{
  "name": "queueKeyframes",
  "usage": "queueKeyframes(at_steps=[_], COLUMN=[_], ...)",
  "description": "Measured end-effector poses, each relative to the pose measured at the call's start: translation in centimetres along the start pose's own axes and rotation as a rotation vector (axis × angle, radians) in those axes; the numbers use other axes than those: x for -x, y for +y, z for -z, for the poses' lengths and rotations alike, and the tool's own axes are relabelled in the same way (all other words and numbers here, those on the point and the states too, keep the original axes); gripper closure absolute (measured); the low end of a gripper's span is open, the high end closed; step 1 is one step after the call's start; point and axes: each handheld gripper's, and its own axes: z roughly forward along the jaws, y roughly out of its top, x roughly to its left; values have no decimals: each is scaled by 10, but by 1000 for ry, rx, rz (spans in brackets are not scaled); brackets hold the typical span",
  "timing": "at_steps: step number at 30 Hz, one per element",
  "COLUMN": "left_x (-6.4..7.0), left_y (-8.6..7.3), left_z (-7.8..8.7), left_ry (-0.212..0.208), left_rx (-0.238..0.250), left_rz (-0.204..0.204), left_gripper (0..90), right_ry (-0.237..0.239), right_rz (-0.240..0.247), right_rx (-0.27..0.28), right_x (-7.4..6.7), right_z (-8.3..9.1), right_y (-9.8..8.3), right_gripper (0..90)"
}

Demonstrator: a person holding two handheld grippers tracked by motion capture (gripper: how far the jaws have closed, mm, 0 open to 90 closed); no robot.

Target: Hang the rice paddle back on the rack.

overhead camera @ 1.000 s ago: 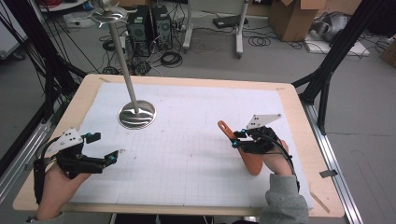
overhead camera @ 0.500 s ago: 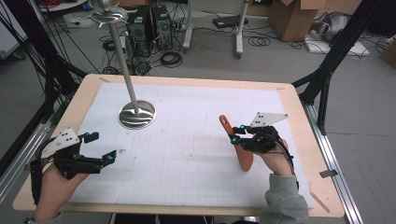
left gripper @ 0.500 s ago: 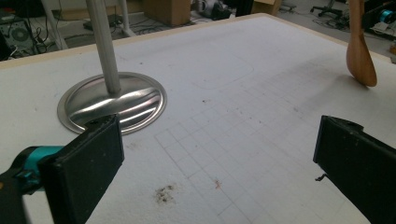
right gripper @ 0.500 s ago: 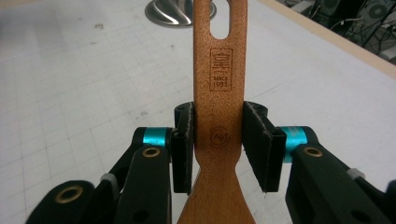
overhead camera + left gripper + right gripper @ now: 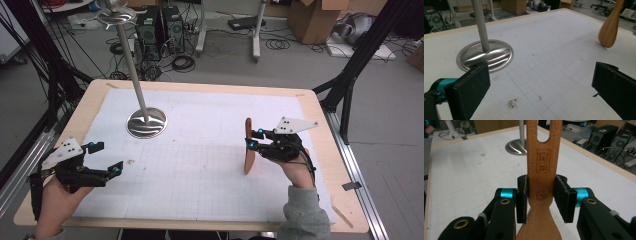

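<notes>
The right gripper (image 5: 253, 138) is clamped on a wooden spatula (image 5: 248, 148) — its pads press the flat blade from both sides, just below a slot and a stamped mark, as the right gripper view shows (image 5: 541, 192). The spatula stands nearly upright on the right half of the table (image 5: 200, 200), its rounded handle end down on the white gridded mat (image 5: 210, 130). The left gripper (image 5: 106, 159) hangs low over the mat's near left corner, jaws spread wide with nothing between them. A steel stand (image 5: 146, 121) — round base, thin pole — sits at the far left, well apart from both.
</notes>
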Motion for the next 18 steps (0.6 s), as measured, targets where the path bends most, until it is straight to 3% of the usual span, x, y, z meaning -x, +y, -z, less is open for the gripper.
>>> queueKeyframes(at_steps=[14,18], left_x=[0,0], left_y=[-1,0], left_z=[3,5], left_ry=[5,3], left_rx=[3,5], left_rz=[0,-1], left_gripper=[22,22], right_ry=[-1,-25], right_rz=[-28,-58], right_rx=[54,46], right_x=[-8,-9], right_z=[1,-1], right_y=[10,12], right_gripper=[649,649])
